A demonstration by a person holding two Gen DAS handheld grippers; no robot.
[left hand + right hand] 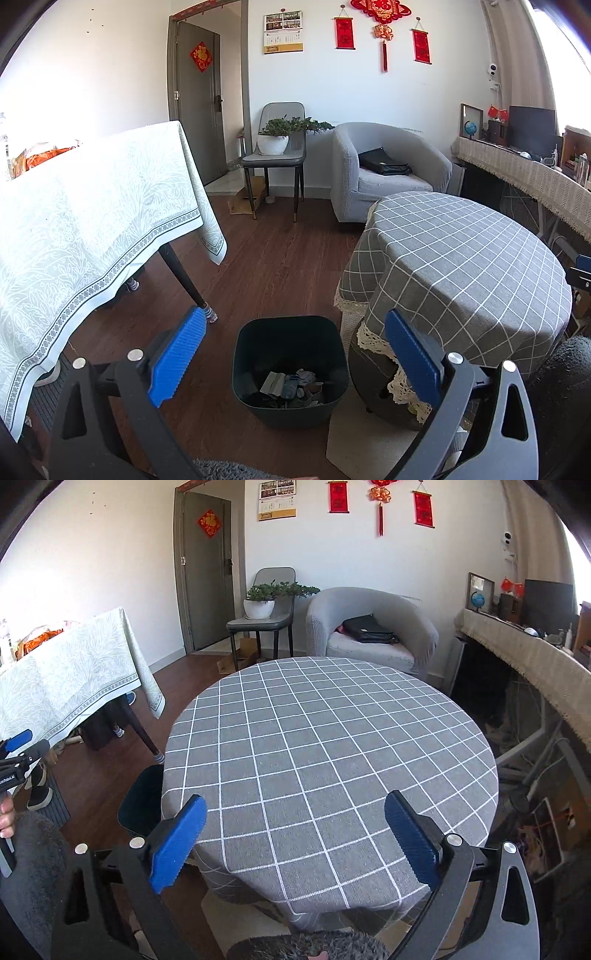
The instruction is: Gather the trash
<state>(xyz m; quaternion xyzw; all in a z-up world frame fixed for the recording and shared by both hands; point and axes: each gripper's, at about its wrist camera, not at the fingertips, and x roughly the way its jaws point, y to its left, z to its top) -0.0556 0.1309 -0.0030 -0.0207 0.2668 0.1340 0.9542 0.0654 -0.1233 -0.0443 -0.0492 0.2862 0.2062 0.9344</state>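
Left gripper (295, 354): jaws spread wide, holding nothing, aimed down over the bin, likely a drop position.
Right gripper (295, 834): jaws equally wide and empty, facing the round table.
Trash bin (290, 363): dark, on the floor beside the table, scraps of trash (291, 384) lying inside.
Round table (332, 746): its checked cloth shows no litter.
Judgement: collection looks nearly or fully done.

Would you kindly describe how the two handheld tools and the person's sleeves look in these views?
Both the left tool and right tool have black angular frames with triangular cut-outs, silver round bolts and ribbed blue pads. The right wrist view shows white lettering on the left tool's side. The sleeve is fuzzy grey fabric.
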